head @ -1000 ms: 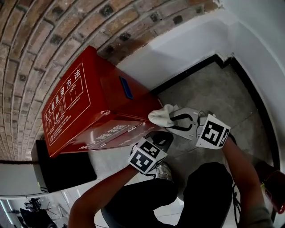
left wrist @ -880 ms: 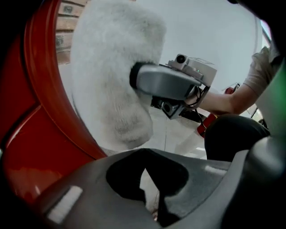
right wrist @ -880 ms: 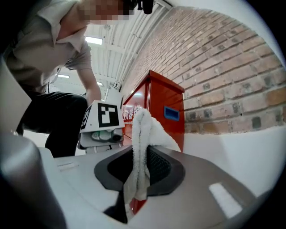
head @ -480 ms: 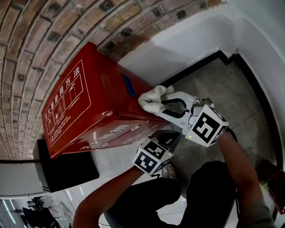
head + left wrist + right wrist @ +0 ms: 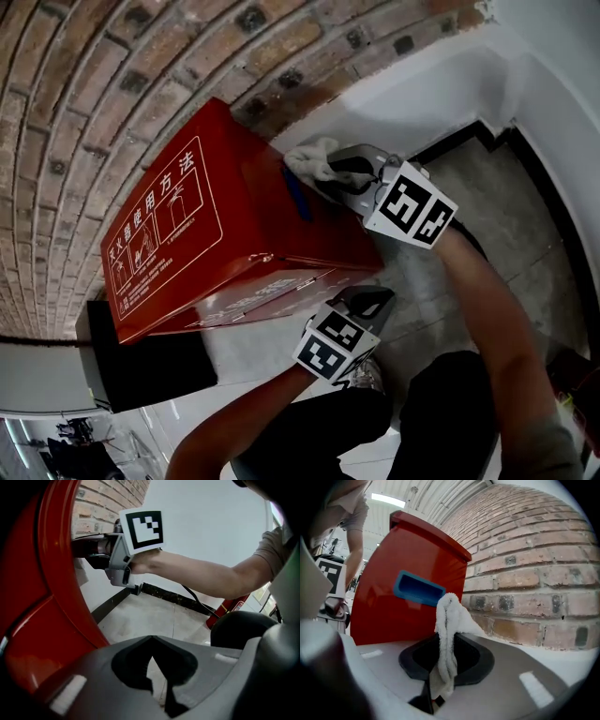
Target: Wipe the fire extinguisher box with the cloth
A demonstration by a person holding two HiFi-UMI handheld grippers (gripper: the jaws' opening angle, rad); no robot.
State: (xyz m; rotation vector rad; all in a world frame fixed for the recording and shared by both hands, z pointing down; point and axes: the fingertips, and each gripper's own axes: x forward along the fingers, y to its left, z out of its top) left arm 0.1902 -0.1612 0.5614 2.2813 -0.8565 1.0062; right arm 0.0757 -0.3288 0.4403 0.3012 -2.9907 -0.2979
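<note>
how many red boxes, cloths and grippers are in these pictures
red box: 1
cloth: 1
grippers: 2, the left gripper and the right gripper
total: 4

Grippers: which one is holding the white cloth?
The right gripper, up beside the red box, pinches the white cloth; the left gripper, lower down, is closed on nothing.
</note>
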